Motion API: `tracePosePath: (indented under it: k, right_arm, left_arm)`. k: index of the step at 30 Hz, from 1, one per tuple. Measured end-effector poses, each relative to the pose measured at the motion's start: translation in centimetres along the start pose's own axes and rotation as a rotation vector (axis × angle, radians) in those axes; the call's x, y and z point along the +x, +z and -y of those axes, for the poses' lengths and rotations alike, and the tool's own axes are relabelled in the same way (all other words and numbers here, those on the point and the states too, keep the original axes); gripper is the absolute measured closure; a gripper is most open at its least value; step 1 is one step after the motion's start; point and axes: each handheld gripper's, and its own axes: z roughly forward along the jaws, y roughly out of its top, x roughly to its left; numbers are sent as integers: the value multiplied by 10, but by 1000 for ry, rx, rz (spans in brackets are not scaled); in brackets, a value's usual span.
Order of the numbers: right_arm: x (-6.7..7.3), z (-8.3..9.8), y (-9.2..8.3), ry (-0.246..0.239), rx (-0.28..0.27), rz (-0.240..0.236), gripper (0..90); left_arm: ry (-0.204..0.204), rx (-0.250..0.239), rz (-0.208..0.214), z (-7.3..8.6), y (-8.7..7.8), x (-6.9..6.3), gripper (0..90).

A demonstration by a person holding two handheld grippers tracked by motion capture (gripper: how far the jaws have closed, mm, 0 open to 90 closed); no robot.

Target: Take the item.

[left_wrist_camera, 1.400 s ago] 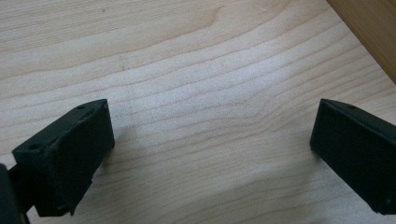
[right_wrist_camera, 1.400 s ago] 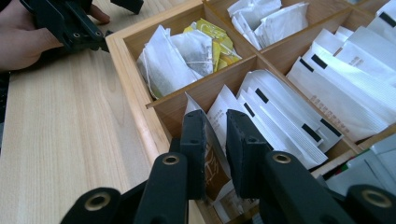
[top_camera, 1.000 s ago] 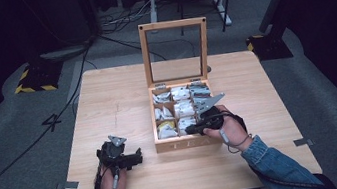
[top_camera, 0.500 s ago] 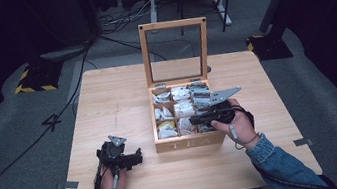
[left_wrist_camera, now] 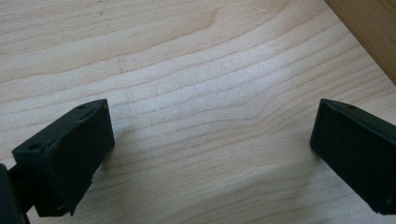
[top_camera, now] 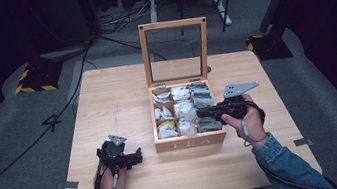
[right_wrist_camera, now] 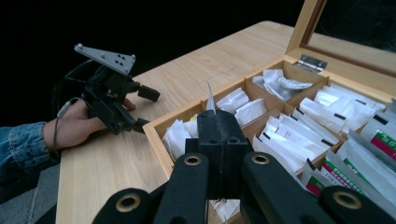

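An open wooden tea box stands mid-table, its compartments packed with white tea bags. My right gripper hovers over the box's right side, pointing left. In the right gripper view its jaws are pressed together, and a thin white tea bag sticks up from between them. Left of the box, my left gripper rests on the table. Its jaws stand wide apart over bare wood, and the right gripper view shows it with nothing in it.
The box's glass lid stands upright at the back. Green-labelled packets fill the right-hand compartments. The box's wall lies just right of my left gripper. Bare tabletop spreads to the left and in front of the box.
My right gripper has risen and drawn slightly back to the right over the box, jaws still closed. The left gripper has not moved.
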Motion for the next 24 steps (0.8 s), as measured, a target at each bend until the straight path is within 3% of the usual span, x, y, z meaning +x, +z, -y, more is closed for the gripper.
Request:
tracePosePath:
  k: [12, 24]
  right_arm:
    - [2, -10, -36, -7, -97, 46, 900]
    - [-8, -16, -68, -13, -124, 132, 900]
  left_arm:
    - [5, 0, 3, -2, 1, 1, 0]
    - [5, -1, 2, -3, 2, 1, 0]
